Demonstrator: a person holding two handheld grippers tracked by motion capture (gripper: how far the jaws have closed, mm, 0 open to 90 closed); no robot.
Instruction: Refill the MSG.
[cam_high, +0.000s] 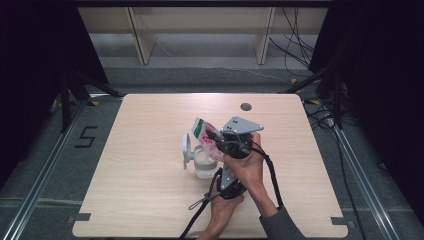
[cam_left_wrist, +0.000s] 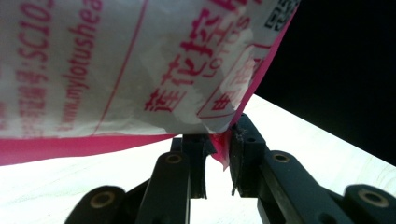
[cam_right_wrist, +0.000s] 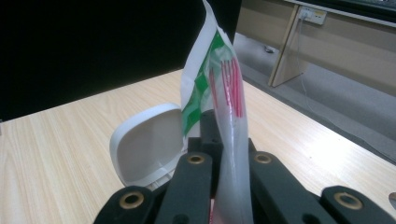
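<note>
The bag (cam_high: 206, 134), a thin plastic pouch printed in pink and green, hangs tilted above a clear container (cam_high: 204, 165) at the middle of the counter (cam_high: 150, 200), with the container's white hinged lid (cam_high: 186, 149) standing open at its left. Both hands hold it. The right tongs (cam_right_wrist: 219, 135) are clamped on the bag's upper edge, the film pinched flat between the black jaws and rising past them in the right gripper view. The left tongs (cam_left_wrist: 218, 161) grip a lower pink corner of the bag (cam_left_wrist: 140, 70); a slit of light shows between the jaws, but the corner is caught against the right-hand one, so they look closed on the film rather than loose.

The step in hand appears to be emptying the bag into the container. To do it well, the lower corner should go up while the mouth stays directly over the container's opening, not over the lid or the bare counter. A slow tilt suits a limp film that can fold and trap its contents. From the high view the mouth of the bag is hidden behind the right hand (cam_high: 250, 162), so whether it is already lined up is hard to say. Both grips should hold firm, since slack film slips easily.
</note>
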